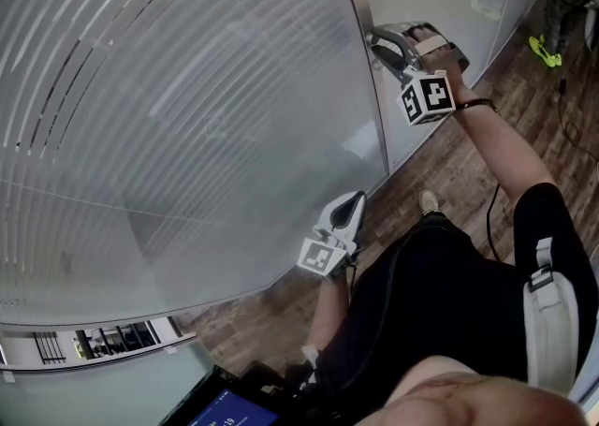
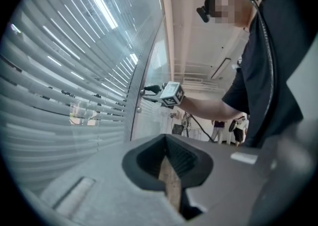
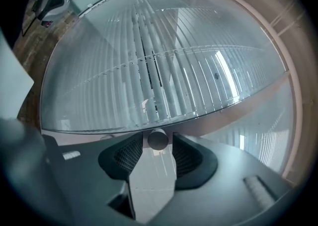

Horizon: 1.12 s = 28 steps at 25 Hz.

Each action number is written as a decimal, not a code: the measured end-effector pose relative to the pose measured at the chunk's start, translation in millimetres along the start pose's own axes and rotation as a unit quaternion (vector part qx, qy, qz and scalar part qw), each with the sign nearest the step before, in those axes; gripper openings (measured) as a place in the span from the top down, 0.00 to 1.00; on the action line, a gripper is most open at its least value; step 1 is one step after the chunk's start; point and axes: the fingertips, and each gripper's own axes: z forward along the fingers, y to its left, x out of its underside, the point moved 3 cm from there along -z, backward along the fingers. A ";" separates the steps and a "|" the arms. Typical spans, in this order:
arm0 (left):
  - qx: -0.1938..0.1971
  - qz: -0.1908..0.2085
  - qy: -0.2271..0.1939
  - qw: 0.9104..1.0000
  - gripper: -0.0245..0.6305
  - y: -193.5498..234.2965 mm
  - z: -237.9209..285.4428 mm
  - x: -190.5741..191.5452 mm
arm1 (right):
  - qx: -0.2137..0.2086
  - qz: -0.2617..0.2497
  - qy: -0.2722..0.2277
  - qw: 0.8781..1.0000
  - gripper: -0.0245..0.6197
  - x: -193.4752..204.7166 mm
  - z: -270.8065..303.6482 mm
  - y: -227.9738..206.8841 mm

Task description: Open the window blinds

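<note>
The slatted blinds (image 1: 168, 106) hang behind a glass pane, with most slats turned flat and a few gaps at the left edge. My right gripper (image 1: 382, 48) is raised to the pane's metal frame (image 1: 367, 87). In the right gripper view its jaws (image 3: 158, 143) are shut on a small round knob (image 3: 158, 139), with the blinds (image 3: 164, 71) beyond. My left gripper (image 1: 348, 209) hangs lower beside the glass, shut with nothing in it. The left gripper view looks past its closed tips (image 2: 166, 143) to the right gripper (image 2: 149, 91) at the frame.
A wooden floor (image 1: 449, 162) runs along the glass wall. A dark screen (image 1: 225, 410) sits at the bottom edge. A person (image 1: 566, 3) stands far right, and other people (image 2: 218, 130) stand down the corridor.
</note>
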 end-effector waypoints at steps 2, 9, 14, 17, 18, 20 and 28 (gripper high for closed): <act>-0.001 0.000 0.000 1.000 0.96 0.7 -0.8 0.5 | -0.002 -0.007 0.001 1.000 0.68 -0.6 1.1 0.7; -0.001 0.000 -0.001 1.000 0.96 1.7 -1.1 3.6 | -0.003 -0.026 0.009 1.000 0.76 -0.8 4.4 2.1; 0.004 0.000 -0.002 1.000 0.96 0.6 1.3 3.1 | 0.007 -0.037 0.014 0.999 0.77 0.1 7.7 2.8; 0.006 -0.003 -0.001 1.000 0.96 -0.9 2.8 1.4 | 0.014 -0.029 0.014 0.999 0.78 0.0 7.1 0.3; 0.006 -0.003 -0.001 1.000 0.96 -1.2 3.2 1.0 | 0.013 -0.029 0.015 0.999 0.78 0.2 7.0 0.1; 0.008 -0.003 -0.003 1.000 0.96 -1.6 3.3 0.8 | 0.011 -0.029 0.017 0.999 0.78 0.5 6.8 1.0; 0.009 -0.001 -0.003 1.000 0.96 -3.9 3.5 1.5 | 0.002 0.047 0.015 0.999 0.78 0.5 5.7 -2.4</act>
